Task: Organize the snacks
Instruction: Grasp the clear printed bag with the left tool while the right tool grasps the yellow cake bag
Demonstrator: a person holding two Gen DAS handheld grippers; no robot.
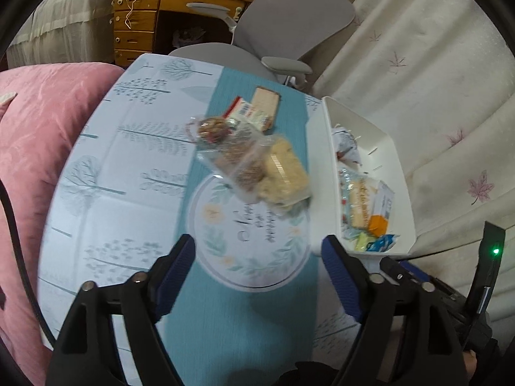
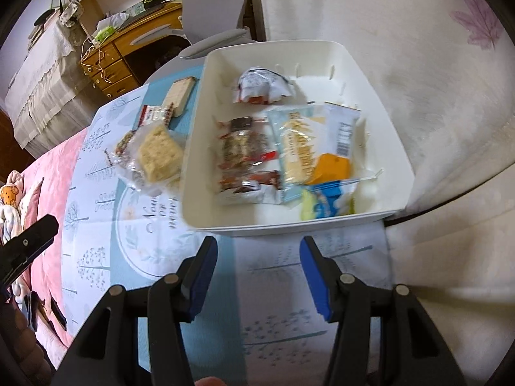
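Note:
A white bin [image 2: 370,74] [image 1: 363,128] stands at the table's right side with several wrapped snacks inside, among them a yellow cracker pack [image 2: 299,148] and a brown bar [image 2: 244,154]. Left of the bin, loose snacks lie on the table: a pale rice-crisp block in clear wrap [image 1: 283,173] [image 2: 157,154], a nut bar in clear wrap [image 1: 225,148], a red-and-white packet [image 1: 248,111] and a flat beige cracker pack [image 1: 264,103]. My left gripper [image 1: 257,254] hangs open over the round print, nothing between its fingers. My right gripper [image 2: 257,257] stands open just in front of the bin, empty.
A blue-and-white tree-print cloth [image 1: 128,148] covers the table. A pink quilt [image 1: 38,135] lies to the left, a cream curtain [image 1: 434,80] to the right. A grey chair [image 1: 289,29] and a wooden drawer desk [image 1: 138,22] stand beyond the far edge.

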